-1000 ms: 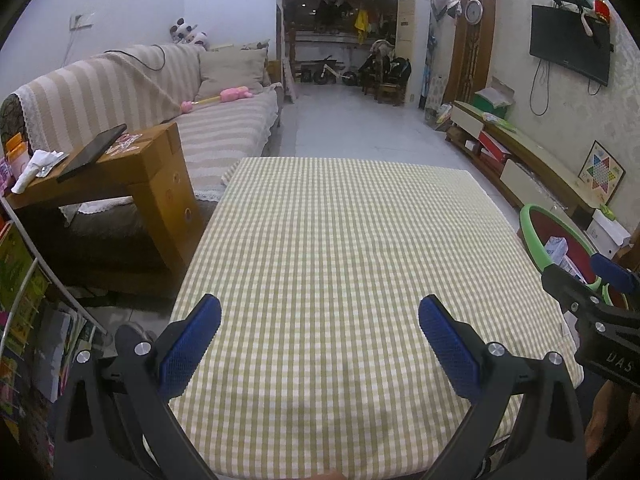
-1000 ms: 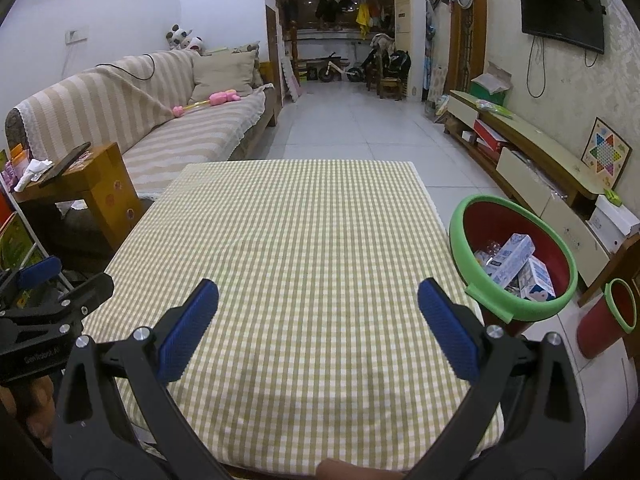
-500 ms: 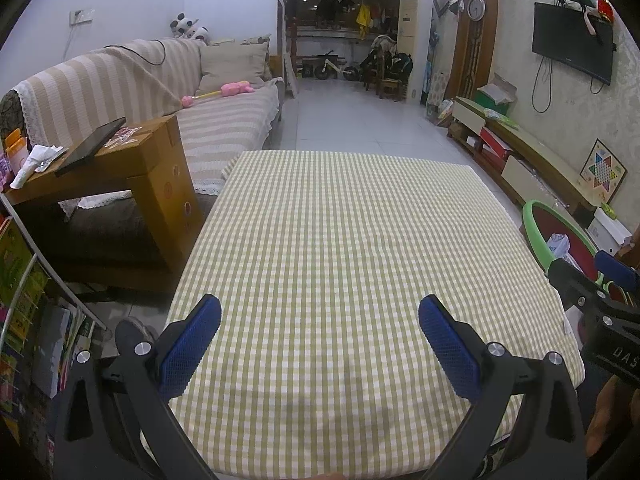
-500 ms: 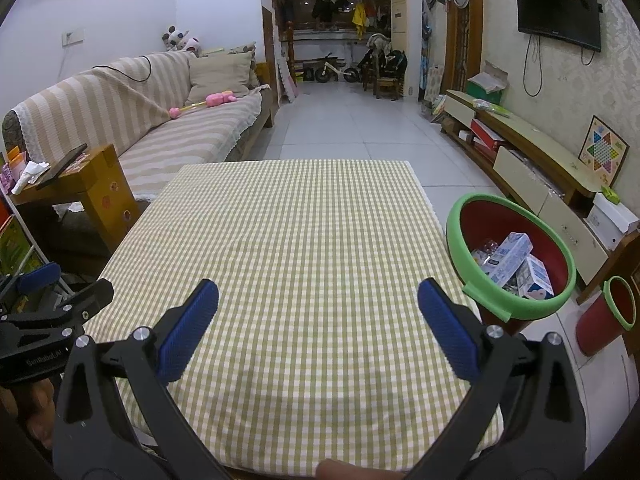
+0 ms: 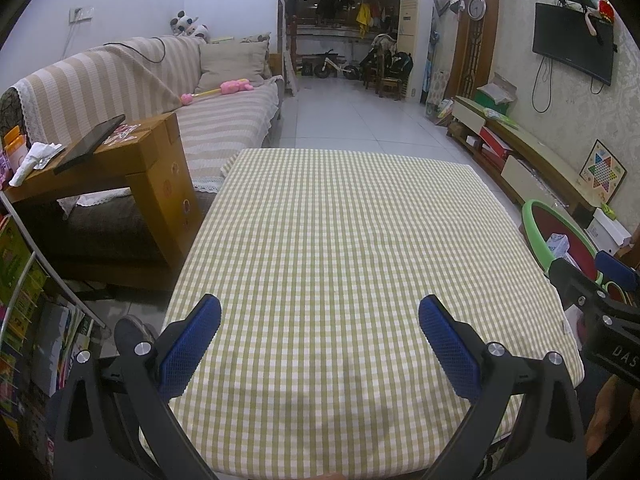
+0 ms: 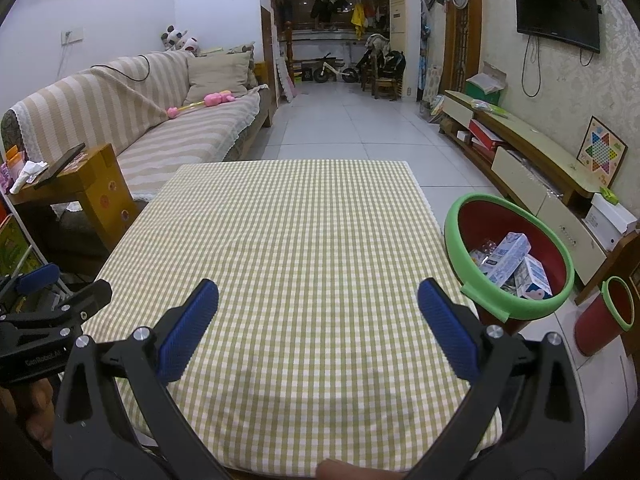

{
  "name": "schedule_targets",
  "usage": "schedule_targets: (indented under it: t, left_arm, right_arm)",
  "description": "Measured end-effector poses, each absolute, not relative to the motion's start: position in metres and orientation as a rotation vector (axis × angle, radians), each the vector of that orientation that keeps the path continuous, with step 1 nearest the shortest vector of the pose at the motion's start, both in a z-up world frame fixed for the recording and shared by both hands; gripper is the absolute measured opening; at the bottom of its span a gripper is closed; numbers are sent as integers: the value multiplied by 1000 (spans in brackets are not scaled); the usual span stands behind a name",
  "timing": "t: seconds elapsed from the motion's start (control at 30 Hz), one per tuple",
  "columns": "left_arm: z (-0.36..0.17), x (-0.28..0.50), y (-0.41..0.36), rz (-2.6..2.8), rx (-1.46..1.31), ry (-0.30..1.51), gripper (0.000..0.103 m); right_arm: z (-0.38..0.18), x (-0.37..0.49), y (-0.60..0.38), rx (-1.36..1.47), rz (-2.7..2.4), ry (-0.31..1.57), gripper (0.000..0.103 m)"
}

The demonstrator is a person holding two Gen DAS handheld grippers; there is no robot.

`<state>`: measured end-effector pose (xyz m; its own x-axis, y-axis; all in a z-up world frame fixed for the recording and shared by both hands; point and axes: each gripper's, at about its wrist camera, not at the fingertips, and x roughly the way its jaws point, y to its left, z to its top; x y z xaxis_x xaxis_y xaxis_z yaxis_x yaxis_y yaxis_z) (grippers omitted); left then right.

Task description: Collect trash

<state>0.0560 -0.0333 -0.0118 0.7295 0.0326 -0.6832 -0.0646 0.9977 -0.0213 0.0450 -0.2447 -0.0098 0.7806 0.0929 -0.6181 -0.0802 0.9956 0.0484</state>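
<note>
Left gripper (image 5: pixel 320 332) spread wide, empty; right gripper (image 6: pixel 318 316) likewise. Table (image 6: pixel 296 240) bare of litter. Cartons (image 6: pixel 514 266) lying in bin (image 6: pixel 480 292), 3 o'clock of table. Collecting likely finished; next, hunt leftovers elsewhere.

**Background items, non-task**

Striped sofa (image 6: pixel 132 108) at left of frame, pink toy (image 6: pixel 214 99) lying on its seat. Wooden side table (image 6: pixel 86 190) at lower left, near sofa. Wall-mounted TV (image 6: pixel 558 10) upper right. Balance bike (image 6: pixel 330 70) at far centre.
</note>
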Motion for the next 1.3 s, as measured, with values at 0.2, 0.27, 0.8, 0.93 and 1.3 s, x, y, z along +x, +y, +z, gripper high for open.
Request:
schedule_targets:
  t: [0.2, 0.27, 0.8, 0.93, 1.3]
  left_arm:
    - [-12, 56, -33, 54, -44, 752, 95]
    - [-12, 56, -33, 54, -45, 751, 95]
    - [-12, 56, -32, 55, -44, 753, 95]
    - [-12, 54, -31, 54, -50, 746, 95]
    - [-11, 51, -35, 69, -34, 740, 95]
  right_arm:
    - [-10, 45, -245, 20, 92, 669, 98]
    - [-10, 45, -245, 18, 91, 669, 98]
    - [-10, 46, -245, 17, 90, 669, 98]
    - [-10, 46, -245, 18, 91, 669, 98]
    - [-9, 46, -245, 20, 87, 669, 98]
